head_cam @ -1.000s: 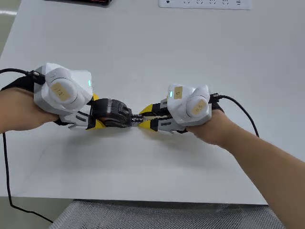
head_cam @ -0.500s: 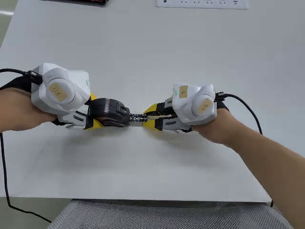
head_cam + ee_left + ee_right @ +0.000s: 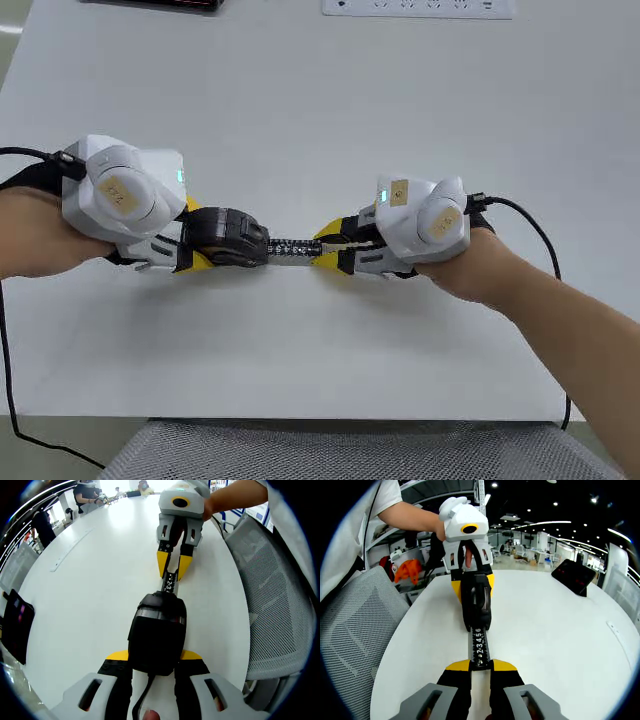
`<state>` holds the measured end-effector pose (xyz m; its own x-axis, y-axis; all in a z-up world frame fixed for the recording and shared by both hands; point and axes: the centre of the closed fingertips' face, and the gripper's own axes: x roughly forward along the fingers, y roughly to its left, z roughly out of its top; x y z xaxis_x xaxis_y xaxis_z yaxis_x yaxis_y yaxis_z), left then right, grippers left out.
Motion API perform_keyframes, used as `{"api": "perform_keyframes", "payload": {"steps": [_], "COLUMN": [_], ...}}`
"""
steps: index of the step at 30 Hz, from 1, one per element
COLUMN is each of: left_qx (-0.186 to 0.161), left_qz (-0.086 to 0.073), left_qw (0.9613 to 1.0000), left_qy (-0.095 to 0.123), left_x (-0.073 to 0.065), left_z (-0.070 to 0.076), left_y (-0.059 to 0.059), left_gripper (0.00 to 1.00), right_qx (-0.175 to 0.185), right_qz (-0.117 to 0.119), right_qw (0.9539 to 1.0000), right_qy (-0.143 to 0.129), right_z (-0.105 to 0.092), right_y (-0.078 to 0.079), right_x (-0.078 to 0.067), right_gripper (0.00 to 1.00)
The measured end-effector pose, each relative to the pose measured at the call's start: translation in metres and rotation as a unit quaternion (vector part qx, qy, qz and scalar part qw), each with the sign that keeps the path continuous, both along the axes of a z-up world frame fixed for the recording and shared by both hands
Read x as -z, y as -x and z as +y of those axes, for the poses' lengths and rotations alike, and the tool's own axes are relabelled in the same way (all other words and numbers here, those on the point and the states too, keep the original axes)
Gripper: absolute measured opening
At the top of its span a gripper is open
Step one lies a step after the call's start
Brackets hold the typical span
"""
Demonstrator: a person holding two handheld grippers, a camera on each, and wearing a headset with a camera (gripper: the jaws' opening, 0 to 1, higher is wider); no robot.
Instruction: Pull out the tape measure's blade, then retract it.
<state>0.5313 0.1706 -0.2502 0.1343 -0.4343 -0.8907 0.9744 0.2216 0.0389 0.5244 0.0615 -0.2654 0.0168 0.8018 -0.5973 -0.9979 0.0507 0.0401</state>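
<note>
Tape measure (image 3: 228, 237) sits low on the white table (image 3: 320, 110), at 9 o'clock of the head view's middle. The left gripper (image 3: 202, 236) pinches its black body between yellow-tipped jaws. A short length of blade (image 3: 293, 247) runs out of it toward 3 o'clock. The right gripper (image 3: 322, 247) has its jaws pressed together on the blade's end.

In the left gripper view the tape measure (image 3: 157, 632) lies between that gripper's jaws (image 3: 155, 656). The blade (image 3: 168, 585) leads toward 12 o'clock to the right gripper (image 3: 173, 570).

In the right gripper view the blade (image 3: 479, 647) shows the numbers 2 to 6. It runs from the right gripper (image 3: 476, 666) at 6 o'clock up to the tape measure (image 3: 476, 597), held by the left gripper (image 3: 472, 582). A mesh chair (image 3: 350, 450) stands at 6 o'clock of the table.
</note>
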Motion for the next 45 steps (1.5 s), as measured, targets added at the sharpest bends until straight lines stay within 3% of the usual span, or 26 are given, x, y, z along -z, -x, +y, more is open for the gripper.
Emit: {"api": "perform_keyframes", "payload": {"steps": [45], "left_qx": [-0.007], "left_qz": [0.000], "left_qw": [1.0000], "left_qy": [-0.001], "left_x": [0.000], "left_z": [-0.001], "left_y": [0.000], "left_gripper": [0.27], "right_qx": [0.017], "right_qz": [-0.008], "right_qw": [0.9996], "right_qy": [0.023], "right_z": [-0.044], "right_y": [-0.005], "right_x": [0.001], "right_gripper": [0.09]}}
